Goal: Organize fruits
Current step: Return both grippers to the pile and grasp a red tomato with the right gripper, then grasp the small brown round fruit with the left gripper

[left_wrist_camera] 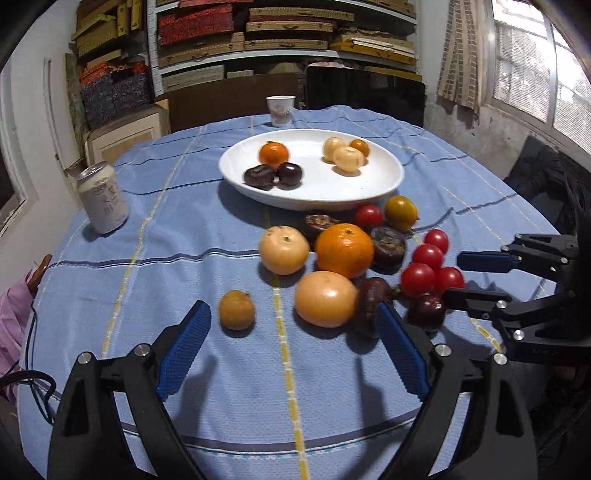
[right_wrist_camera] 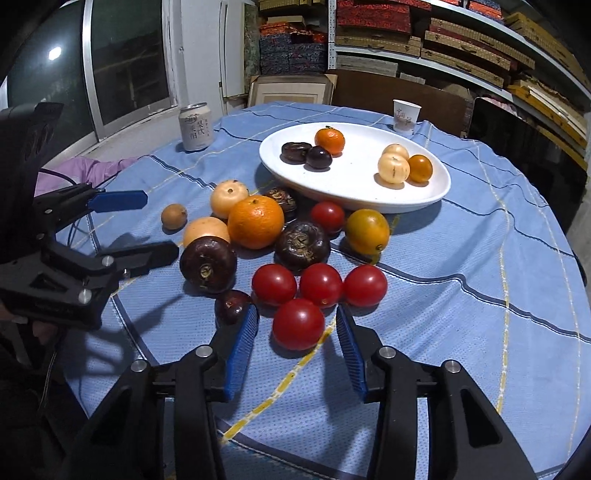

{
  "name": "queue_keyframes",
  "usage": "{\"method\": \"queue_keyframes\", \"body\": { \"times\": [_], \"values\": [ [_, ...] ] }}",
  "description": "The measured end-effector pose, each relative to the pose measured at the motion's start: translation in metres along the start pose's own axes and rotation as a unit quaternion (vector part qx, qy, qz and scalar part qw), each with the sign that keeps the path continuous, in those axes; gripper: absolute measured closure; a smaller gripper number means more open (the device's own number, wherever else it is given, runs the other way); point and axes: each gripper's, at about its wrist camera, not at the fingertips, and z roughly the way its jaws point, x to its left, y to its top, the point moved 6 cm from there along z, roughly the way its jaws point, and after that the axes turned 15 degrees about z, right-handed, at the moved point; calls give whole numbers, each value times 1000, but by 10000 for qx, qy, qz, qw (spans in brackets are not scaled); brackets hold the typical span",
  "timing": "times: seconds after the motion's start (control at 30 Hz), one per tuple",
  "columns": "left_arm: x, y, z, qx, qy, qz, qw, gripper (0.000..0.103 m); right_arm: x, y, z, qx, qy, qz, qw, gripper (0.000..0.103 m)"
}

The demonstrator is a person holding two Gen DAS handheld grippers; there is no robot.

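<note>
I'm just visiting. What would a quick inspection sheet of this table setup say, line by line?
Surface: round table under blue striped cloth.
Job's things: white oval plate holding six fruits; loose pile of fruits beside it, including large orange and red tomatoes.
Clutter: silver drink can, white paper cup.
Grippers: left gripper and right gripper open, empty.
Cables: dark cable at table edge.
Surroundings: shelves of boxes, window.
</note>
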Motion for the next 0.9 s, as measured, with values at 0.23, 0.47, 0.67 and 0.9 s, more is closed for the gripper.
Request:
{"method": "queue_keyframes", "body": {
  "times": [0.23,0.47,0.67,0.9],
  "values": [
    [33,-9,18,362,179,-569,9976,15,-12,6,18,386,50,472,9981,54],
    [40,-6,29,499,321,-611,9964,15,-6,4,8,7,103,283,9995,73],
    [47,-8,35,682,516,-719,9937,15,-7,5,1,-153,150,271,9994,73],
    [52,-14,45,954,473,-841,9908,26,-8,4,1,-157,152,272,9994,73]
  ]
}}
